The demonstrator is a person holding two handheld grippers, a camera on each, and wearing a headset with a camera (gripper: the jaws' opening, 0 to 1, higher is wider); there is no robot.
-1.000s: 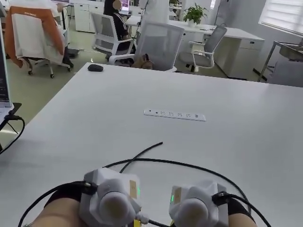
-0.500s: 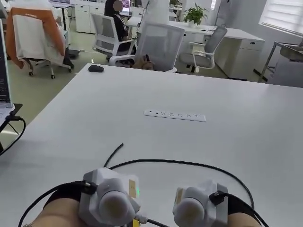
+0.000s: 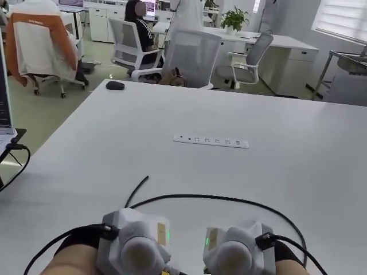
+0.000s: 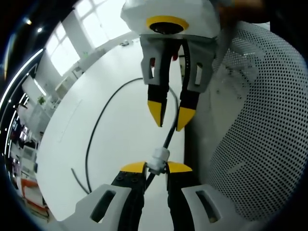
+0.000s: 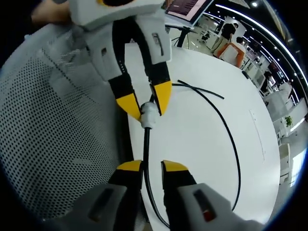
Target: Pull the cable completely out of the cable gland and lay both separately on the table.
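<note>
One white table (image 3: 275, 172) carries one power strip (image 3: 211, 140) and one looped black cable (image 3: 229, 199), which runs into one white cable gland (image 4: 158, 159). Two tongs — the left gripper (image 4: 155, 167) clamps the gland; the right gripper (image 5: 152, 166) has its jaws narrowly astride the cable just beside it, and we cannot tell whether they pinch.

Cable (image 5: 146, 144) between right tongs (image 5: 151, 166), gland (image 5: 148, 115) beyond

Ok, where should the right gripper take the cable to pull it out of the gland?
Best grip the black cable on the straight stretch just behind the white gland, coming end-on from opposite the left gripper, which clamps the gland.
</note>
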